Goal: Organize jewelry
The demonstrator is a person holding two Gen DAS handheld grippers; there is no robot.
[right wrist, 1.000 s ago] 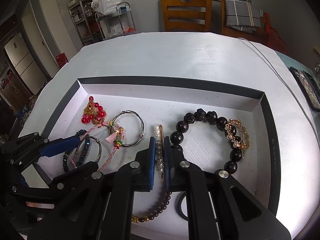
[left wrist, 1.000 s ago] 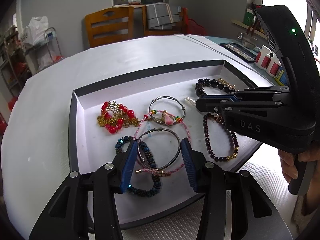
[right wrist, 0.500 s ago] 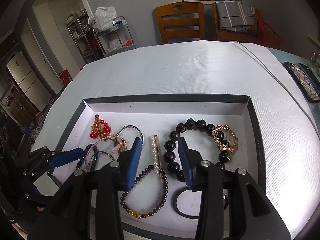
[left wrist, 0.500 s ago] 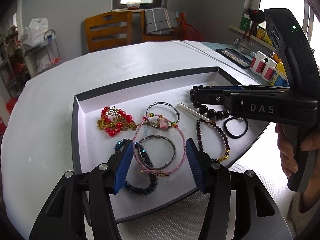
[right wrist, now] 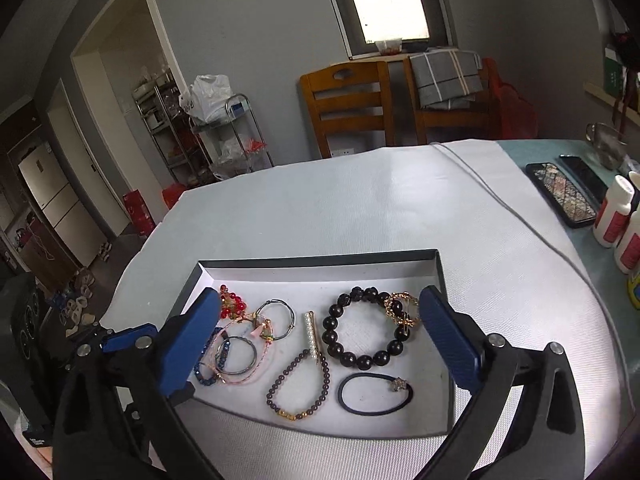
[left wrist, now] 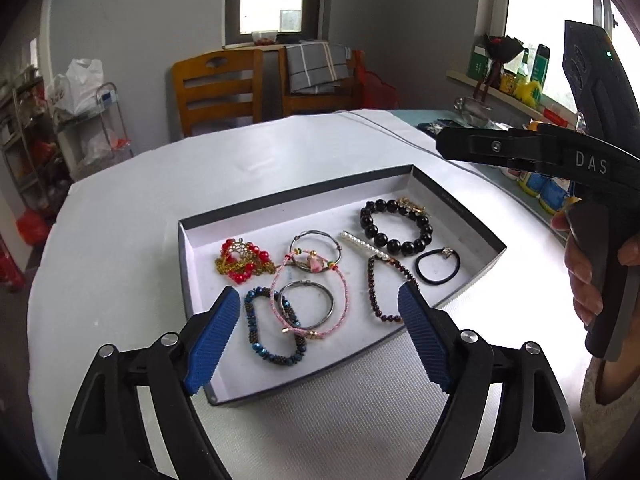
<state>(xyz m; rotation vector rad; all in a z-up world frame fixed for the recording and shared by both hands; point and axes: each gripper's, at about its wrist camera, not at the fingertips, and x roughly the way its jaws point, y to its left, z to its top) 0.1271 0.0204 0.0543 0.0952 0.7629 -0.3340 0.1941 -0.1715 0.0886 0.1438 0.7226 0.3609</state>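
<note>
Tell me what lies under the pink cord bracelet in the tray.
Under the pink cord bracelet lie a thin wire bangle, a plain metal bangle and part of the blue beaded bracelet. Beneath the crossings, only white tray floor shows.

Both grippers are black plastic with ridged blue pads (left wrist: 212,340) and round silver screws (left wrist: 467,336). The right gripper (right wrist: 320,336) says "DAS" in grey letters and shows a tiny green light.

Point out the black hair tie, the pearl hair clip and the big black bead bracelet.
Black hair tie (right wrist: 375,394), right wrist view, lower band.
Pearl hair clip (right wrist: 310,334), right wrist view, pearl row.
Black bead bracelet (right wrist: 366,361), right wrist view, near bead.
</note>
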